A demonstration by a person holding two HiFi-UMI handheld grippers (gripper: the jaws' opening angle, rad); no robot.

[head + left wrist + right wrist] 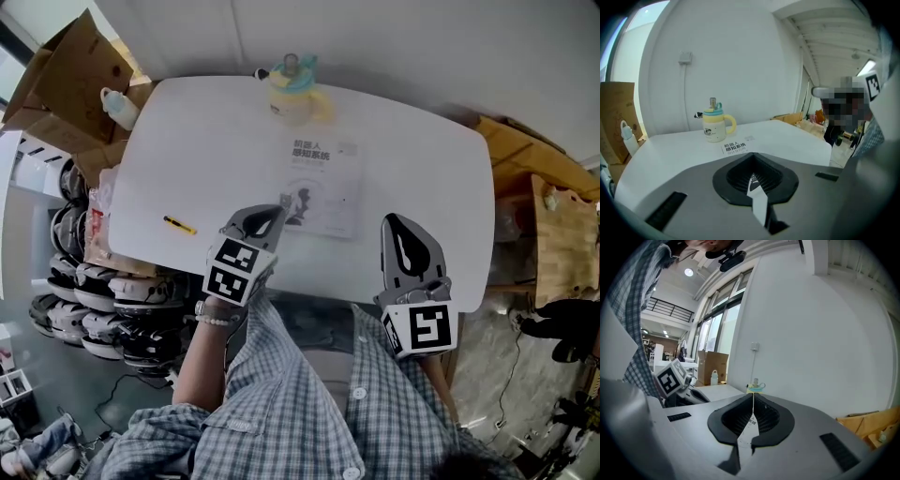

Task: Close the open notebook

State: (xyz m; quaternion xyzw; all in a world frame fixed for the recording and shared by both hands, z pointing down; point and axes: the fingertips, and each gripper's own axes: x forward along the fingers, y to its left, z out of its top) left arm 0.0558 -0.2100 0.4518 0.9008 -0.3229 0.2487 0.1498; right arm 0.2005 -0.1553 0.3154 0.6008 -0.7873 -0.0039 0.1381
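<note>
Checked shirt [300, 403], blue-white woven cloth, lowest in head view; left forearm bare, bead bracelet [217, 321] at the wrist.

Left gripper [260, 221]: grey matte plastic shell, black ribbed pads, marker cube at the rear. Jaws pressed tight together, nothing between them. Tip over the near left corner of the notebook [323, 187] in head view; contact not discernible.

Right gripper [403, 239]: same build, grey shell, black ribbed teardrop recess. Jaws closed against each other, empty. Held over the near right part of the table [187, 159], well apart from the notebook.

Notebook: closed, flat at the middle of the table, cover up. Thin, rectangular, white cover with dark printed characters and a small dark figure near its lower left.

Table: white, smooth, rounded corners.

Cup [291, 94]: pale yellow, cylindrical, loop handle, teal lid with a spout; upright at the far edge, beyond the notebook and apart from it.

Pen [180, 225]: short, yellow and black, lying on the table to the left of the left gripper.

Cardboard box [70, 70]: brown, flaps open, off the table's far left corner; white bottle [117, 108] just beside it.

Wooden board [562, 234]: pale grain, right of the table.
</note>
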